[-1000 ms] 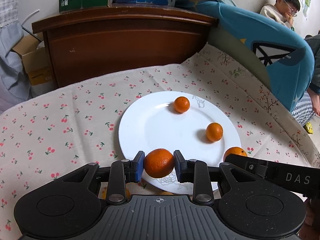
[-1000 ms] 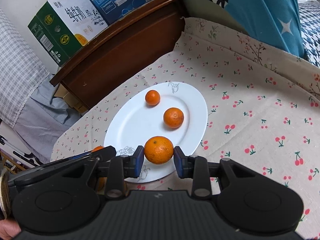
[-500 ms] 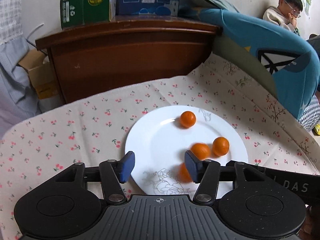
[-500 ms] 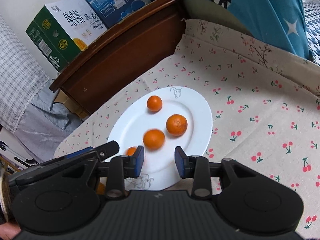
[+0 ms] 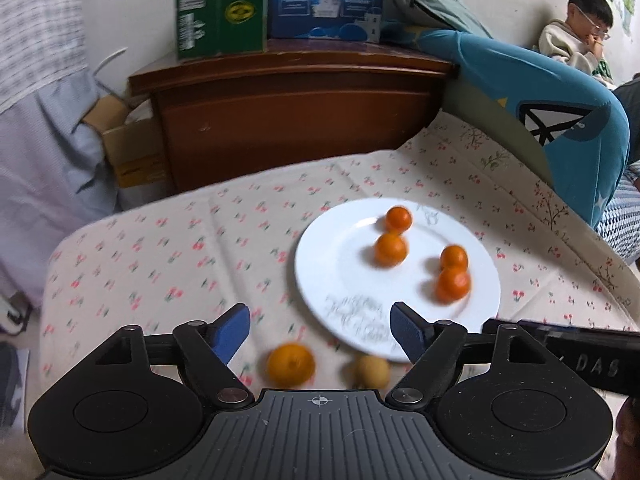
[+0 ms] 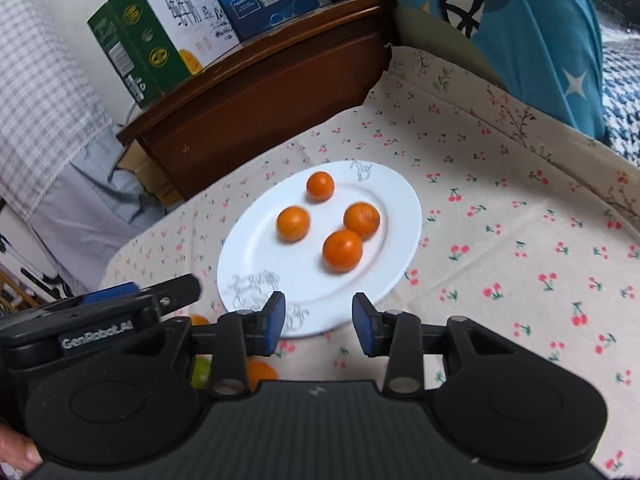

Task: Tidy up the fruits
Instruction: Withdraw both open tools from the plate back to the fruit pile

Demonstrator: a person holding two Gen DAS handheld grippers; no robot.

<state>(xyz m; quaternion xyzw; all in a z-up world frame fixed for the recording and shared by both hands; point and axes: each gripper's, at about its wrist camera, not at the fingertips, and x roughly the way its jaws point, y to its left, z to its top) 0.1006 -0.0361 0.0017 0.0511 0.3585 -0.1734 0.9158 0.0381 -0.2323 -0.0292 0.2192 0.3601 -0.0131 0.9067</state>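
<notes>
Plate (image 6: 404, 216): glossy white ceramic-looking. Tablecloth (image 6: 500, 240): matt woven cloth, cherry print. Headboard (image 5: 296, 120): polished dark wood; gripper bodies matt black plastic.

Four small oranges sat on the white plate (image 6: 404, 216), round and glossy: one orange (image 6: 320, 185) near the far rim, one (image 6: 293, 223) left of centre, and two touching, one (image 6: 361, 220) behind and one (image 6: 343, 250) in front. Off the plate, near its front edge, a fifth orange (image 5: 291, 365) lay on the cherry-print cloth (image 5: 160, 264), with a pale yellowish fruit (image 5: 372, 371) just beside it, both blurred.
</notes>
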